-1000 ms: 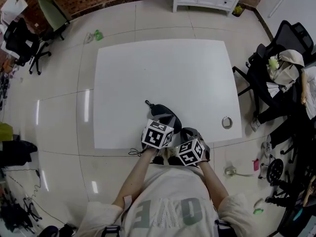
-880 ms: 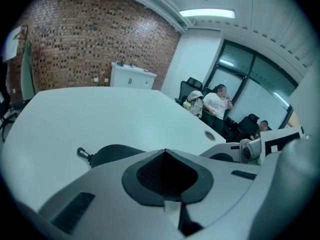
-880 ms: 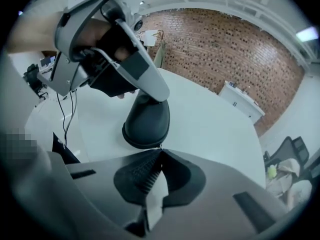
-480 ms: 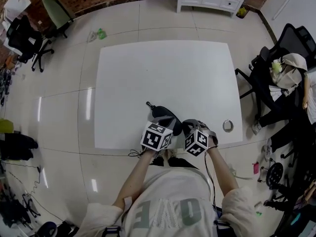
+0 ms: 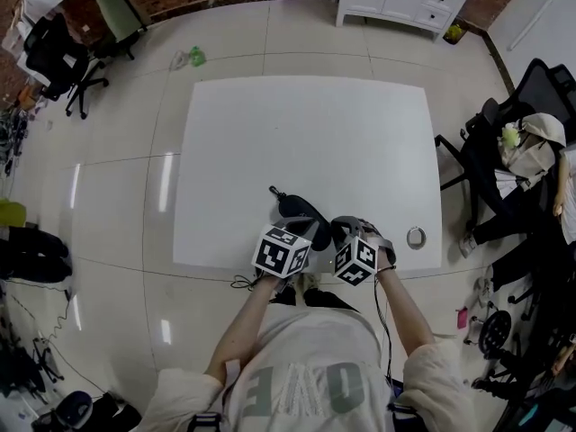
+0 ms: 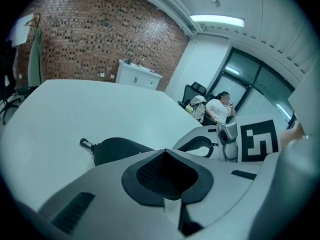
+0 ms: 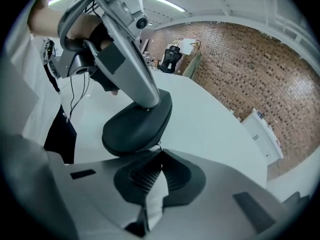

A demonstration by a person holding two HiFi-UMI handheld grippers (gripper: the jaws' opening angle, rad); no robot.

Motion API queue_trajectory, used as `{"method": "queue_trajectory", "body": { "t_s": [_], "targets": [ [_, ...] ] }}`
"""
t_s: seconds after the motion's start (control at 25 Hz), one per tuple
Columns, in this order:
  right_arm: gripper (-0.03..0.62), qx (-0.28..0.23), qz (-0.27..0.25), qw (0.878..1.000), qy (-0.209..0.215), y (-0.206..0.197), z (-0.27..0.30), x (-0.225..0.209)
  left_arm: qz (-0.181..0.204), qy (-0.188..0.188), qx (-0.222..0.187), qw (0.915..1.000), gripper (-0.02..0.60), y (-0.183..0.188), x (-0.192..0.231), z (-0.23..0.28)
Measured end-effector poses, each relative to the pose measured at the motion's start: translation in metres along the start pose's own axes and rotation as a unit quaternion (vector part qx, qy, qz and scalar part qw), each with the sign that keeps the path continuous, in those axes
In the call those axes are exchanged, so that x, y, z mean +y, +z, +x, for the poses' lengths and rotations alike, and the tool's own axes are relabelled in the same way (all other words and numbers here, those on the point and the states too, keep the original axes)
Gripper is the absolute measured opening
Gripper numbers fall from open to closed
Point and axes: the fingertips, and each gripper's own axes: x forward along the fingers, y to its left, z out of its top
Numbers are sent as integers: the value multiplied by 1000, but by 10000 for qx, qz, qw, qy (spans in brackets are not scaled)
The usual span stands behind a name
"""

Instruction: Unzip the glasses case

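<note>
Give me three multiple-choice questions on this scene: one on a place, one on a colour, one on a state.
1. Where on the table is the ring? A: near right corner. B: far left corner. C: centre.
2. What colour is the case? A: white. B: black. C: red.
3. The jaws of the right gripper are: A: wide apart. B: shut on the zip pull. C: shut on the ring.
Answers: 1 A, it lies by the person's right-hand edge. 2 B, dark against the white top. 3 B, they meet on the pull at the case's seam.
</note>
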Motion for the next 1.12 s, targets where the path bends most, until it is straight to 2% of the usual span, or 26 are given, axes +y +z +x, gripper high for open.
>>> {"method": "queue_trajectory", "body": {
  "t_s": [0.08, 0.16, 0.24, 0.44, 0.52, 0.64, 0.72, 0.84, 0.96, 1.12],
  "targets": [
    [0, 14, 646, 9971, -402, -3, -5, 3, -33, 227, -179, 9996, 3, -1, 2, -4],
    [0, 5, 1625, 9831, -842, -7, -12, 2, -65, 312, -290, 9991, 3, -5, 0, -13],
    [0, -17, 2166, 9719, -924, -5, -17, 12, -168, 312, -353, 9987, 3, -12, -3, -24],
    [0, -191, 2104, 9772, -198, 22, -12, 69, -397, 467, -742, 9954, 3, -15, 3, -44],
    [0, -256, 2216, 9748, -23, 32, -8, 83, -275, 477, -760, 9956, 3, -12, 4, -44],
    [0, -297, 2334, 9718, 122, 41, -4, 94, -13, 481, -535, 9974, 3, -15, 4, -35],
    [0, -279, 2309, 9725, 119, 43, -3, 97, 103, 515, -392, 9979, 3, -21, 6, -30],
    [0, -241, 2346, 9718, 24, 37, -3, 93, 197, 479, -402, 9978, 3, -24, 6, -28],
    [0, -165, 2498, 9679, -220, 22, -9, 83, 428, 506, -323, 9973, 3, -25, 5, -28],
    [0, -2, 2766, 9591, -606, -12, -19, 53, 347, 422, -344, 9979, 3, -26, 5, -28]
  ]
}}
